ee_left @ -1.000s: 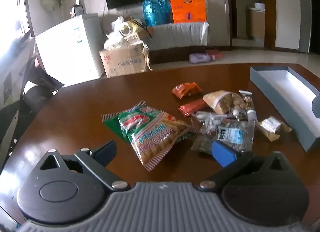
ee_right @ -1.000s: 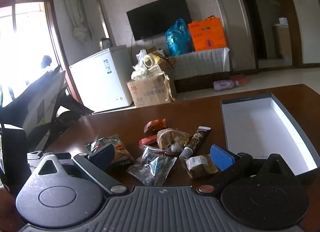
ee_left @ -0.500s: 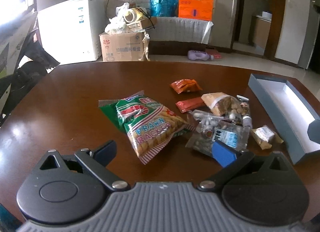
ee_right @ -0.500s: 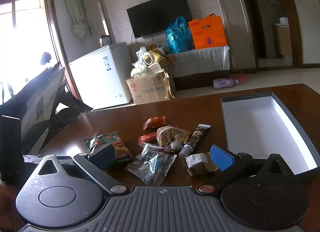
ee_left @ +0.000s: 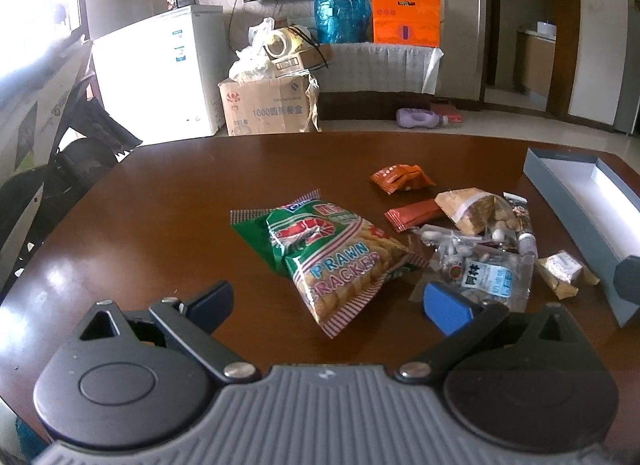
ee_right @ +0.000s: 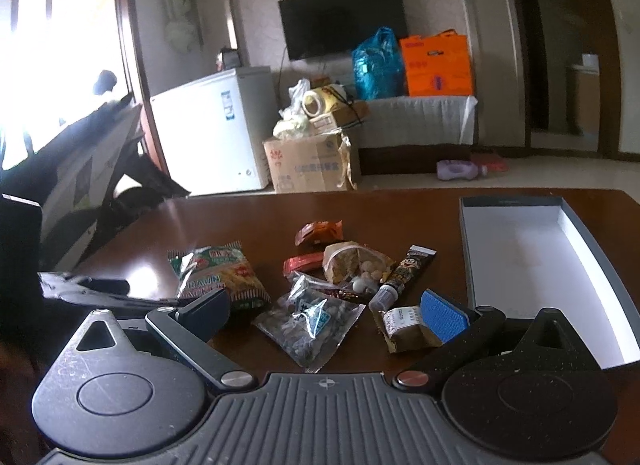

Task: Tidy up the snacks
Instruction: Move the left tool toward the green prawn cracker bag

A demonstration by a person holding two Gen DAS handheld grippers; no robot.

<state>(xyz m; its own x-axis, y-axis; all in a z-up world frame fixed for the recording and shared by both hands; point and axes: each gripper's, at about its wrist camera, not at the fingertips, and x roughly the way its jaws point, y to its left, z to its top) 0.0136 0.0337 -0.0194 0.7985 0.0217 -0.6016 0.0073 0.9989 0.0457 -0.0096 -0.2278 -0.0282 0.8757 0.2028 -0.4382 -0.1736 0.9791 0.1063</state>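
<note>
Several snack packs lie in a loose pile on the dark wooden table [ee_left: 160, 205]. A green prawn cracker bag [ee_left: 336, 257] [ee_right: 222, 277] is nearest my left gripper [ee_left: 328, 303], which hangs open just short of it. Beside it lie a clear nut pack [ee_left: 480, 269] [ee_right: 310, 319], an orange pack [ee_left: 400, 179], a red bar [ee_left: 414, 215], a brown-topped clear bag [ee_right: 354, 265], a dark tube [ee_right: 404, 277] and a small brown wrapped cake [ee_right: 408, 327]. My right gripper [ee_right: 326, 311] is open above the nut pack. An empty grey box [ee_right: 532, 265] [ee_left: 576, 201] stands at the right.
The other gripper's body [ee_right: 86, 289] shows at the left of the right wrist view. Beyond the table's far edge are a white freezer [ee_left: 160, 73], a cardboard carton [ee_left: 268, 107] and a low bench with bags [ee_left: 380, 61].
The left gripper has tilted and drawn a little nearer the prawn cracker bag. The right gripper has drifted slightly forward over the pile. No snack has moved.
</note>
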